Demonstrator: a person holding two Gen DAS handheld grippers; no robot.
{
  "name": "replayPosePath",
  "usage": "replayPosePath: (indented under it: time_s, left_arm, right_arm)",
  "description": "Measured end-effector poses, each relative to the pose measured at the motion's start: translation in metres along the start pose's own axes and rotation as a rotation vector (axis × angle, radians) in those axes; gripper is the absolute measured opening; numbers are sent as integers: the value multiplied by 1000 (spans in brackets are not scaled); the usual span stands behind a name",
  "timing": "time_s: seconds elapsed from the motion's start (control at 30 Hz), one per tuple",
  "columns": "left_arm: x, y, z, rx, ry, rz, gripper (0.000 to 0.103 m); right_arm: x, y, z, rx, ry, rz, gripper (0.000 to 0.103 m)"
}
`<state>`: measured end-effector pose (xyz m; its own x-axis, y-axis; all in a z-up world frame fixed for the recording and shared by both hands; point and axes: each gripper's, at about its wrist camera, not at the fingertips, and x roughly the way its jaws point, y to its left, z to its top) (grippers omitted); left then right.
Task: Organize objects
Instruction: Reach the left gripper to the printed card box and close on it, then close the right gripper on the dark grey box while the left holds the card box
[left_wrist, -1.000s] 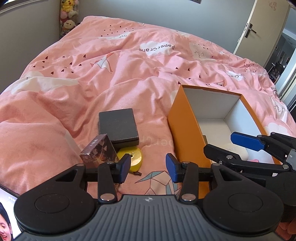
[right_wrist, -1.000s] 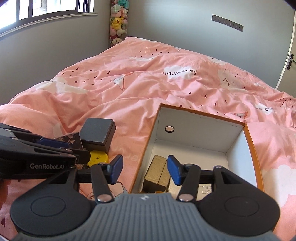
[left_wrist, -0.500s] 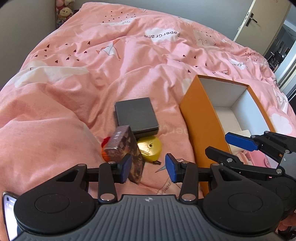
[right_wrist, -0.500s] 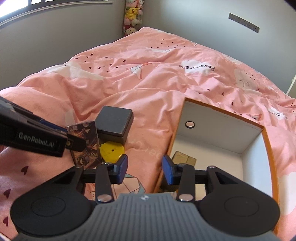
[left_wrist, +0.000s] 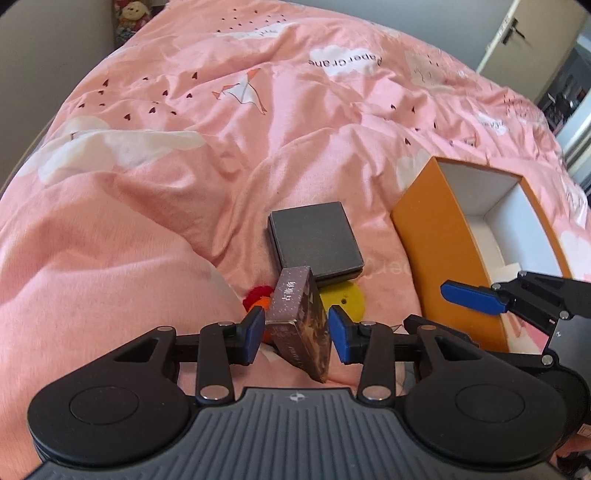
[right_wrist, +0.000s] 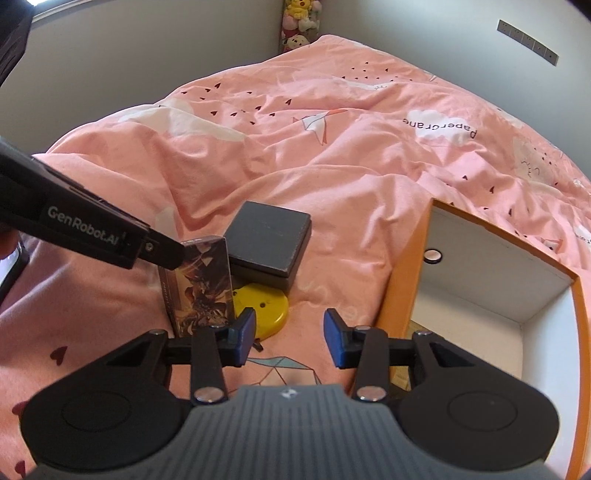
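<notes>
Left gripper: its blue pads stand on either side of the card box, which sits between them; the left pad looks to touch it, a thin gap shows at the right pad, so the jaws are not clamped on it.
Card box: a dark patterned pack standing tilted on the bedcover, leaning just in front of the grey box; in the right wrist view the tip of the left gripper meets its upper corner.
Right gripper: jaws apart with only bedcover between them; they have just been closing a little. It hangs between the yellow disc and the orange box.
Grey box: a flat square case lying on the bedcover, partly over the yellow disc.
Yellow disc: flat on the cover, tucked under the grey box's near edge, just beside the card box.
Red item: a small red and orange thing behind the card box, mostly hidden.
Orange box: open, white inside, to the right of the other things, apart from them.
Bedcover: pink, rumpled, printed with paper cranes.
</notes>
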<state>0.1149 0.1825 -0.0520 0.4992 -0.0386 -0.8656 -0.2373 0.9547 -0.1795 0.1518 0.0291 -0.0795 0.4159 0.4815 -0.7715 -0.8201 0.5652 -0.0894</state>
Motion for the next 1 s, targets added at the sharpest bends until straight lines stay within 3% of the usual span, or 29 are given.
replayPosePath:
  time_s: [0.2,0.43,0.57,0.77,0.87,1.0]
  left_arm:
    - [23,6,9,-7,82,-11,51]
    - [33,-4,-9,3,86,34,53]
    - [38,-11,-17,26,53,57,52]
    - [32,-15,-26,35,-22,59,34]
    - [25,-20,-25,28,-81,30,27]
    - [19,-34,-21,51,-175,62,25]
  right_arm:
    - [13,-1,7,9,18,22,42]
    - [27,-10,9,25,42,19,42]
    - [30,-13,9,7,40,12,42]
    - [34,-20,11,16,41,9,42]
    - [35,-23,14,32,30,12,42]
    - [35,-28,21,69,17,17,42]
